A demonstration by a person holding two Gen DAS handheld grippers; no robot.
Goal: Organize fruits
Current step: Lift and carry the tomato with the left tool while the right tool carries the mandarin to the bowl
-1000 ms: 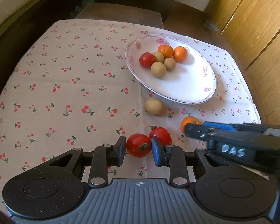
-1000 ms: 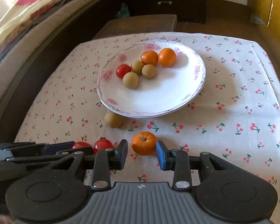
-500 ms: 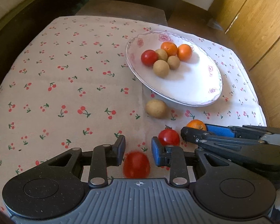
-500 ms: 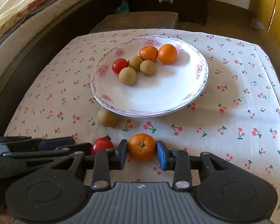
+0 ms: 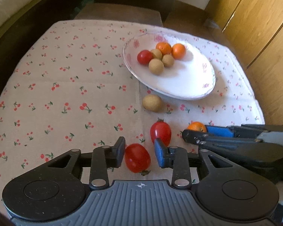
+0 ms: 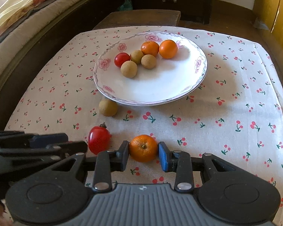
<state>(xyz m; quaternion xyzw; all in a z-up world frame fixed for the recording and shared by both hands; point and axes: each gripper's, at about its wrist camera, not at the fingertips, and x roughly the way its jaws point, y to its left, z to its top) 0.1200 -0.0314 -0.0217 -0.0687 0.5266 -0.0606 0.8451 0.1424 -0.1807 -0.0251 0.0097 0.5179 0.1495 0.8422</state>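
Note:
A red tomato (image 5: pixel 137 157) lies on the cherry-print cloth between the pads of my left gripper (image 5: pixel 139 140). Its jaws are opening, with a thin gap on each side of the fruit. A second tomato (image 5: pixel 160 132) rests just beyond the right fingertip. My right gripper (image 6: pixel 143 149) is shut on a small orange (image 6: pixel 143 147), both pads against its sides. A brown round fruit (image 5: pixel 152 103) sits loose in front of the white flowered plate (image 5: pixel 179 96). The plate holds one tomato, three brown fruits and two oranges.
The cloth-covered table (image 5: pixel 56 94) drops off at its edges. A dark wooden stool (image 6: pixel 141 17) stands behind it. A wooden cabinet (image 5: pixel 264 37) stands at the right and a cushioned couch (image 6: pixel 18 28) at the left. The two grippers sit side by side, close together.
The tomato slipped out of my left gripper's grip, dropped toward the camera and now lies between slightly wider jaws. The orange sits deeper between my right gripper's pads.

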